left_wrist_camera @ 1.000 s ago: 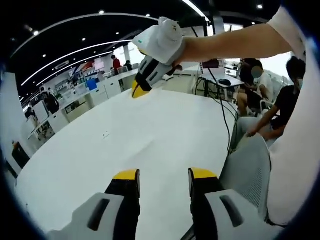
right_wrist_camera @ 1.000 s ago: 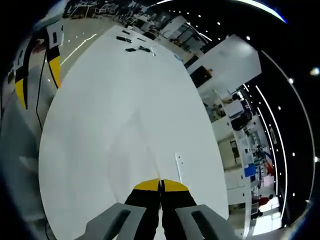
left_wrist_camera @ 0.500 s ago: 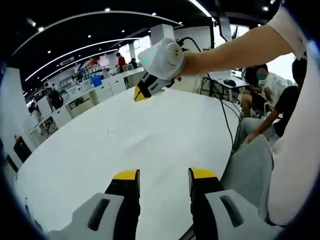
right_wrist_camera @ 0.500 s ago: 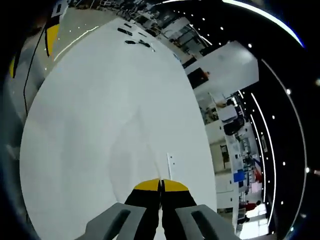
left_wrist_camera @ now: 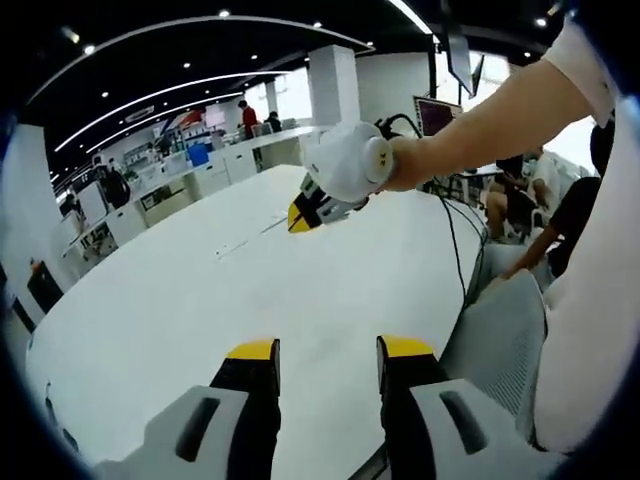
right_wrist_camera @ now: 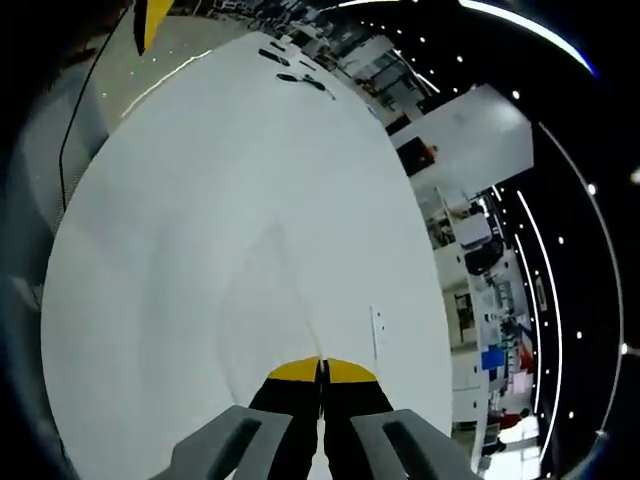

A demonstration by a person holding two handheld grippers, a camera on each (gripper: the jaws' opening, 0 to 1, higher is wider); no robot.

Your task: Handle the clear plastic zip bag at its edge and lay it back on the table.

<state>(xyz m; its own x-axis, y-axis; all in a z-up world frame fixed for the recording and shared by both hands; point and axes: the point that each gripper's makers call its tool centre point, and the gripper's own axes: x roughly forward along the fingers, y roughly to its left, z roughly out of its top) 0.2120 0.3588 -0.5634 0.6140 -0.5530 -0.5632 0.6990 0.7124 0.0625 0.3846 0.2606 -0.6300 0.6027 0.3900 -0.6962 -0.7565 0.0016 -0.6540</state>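
Observation:
The clear plastic zip bag lies as a faint, creased sheet on the white table, its white zip strip to the right of my jaws. My right gripper is shut, and the bag's folds run into its yellow tips. In the left gripper view the right gripper, held by a person's arm, hovers low over the table, and the bag's edge trails from it as a thin line. My left gripper stands open near the table's edge, nothing between its fingers.
A grey mesh chair stands at the right of the table, with a black cable hanging over the edge. People sit beyond it. Small dark items lie at the table's far end. The left gripper's yellow tip shows top left.
The right gripper has come nearer and lower over the table in the left gripper view, still shut, drawing the bag's edge with it. The left gripper stays open.

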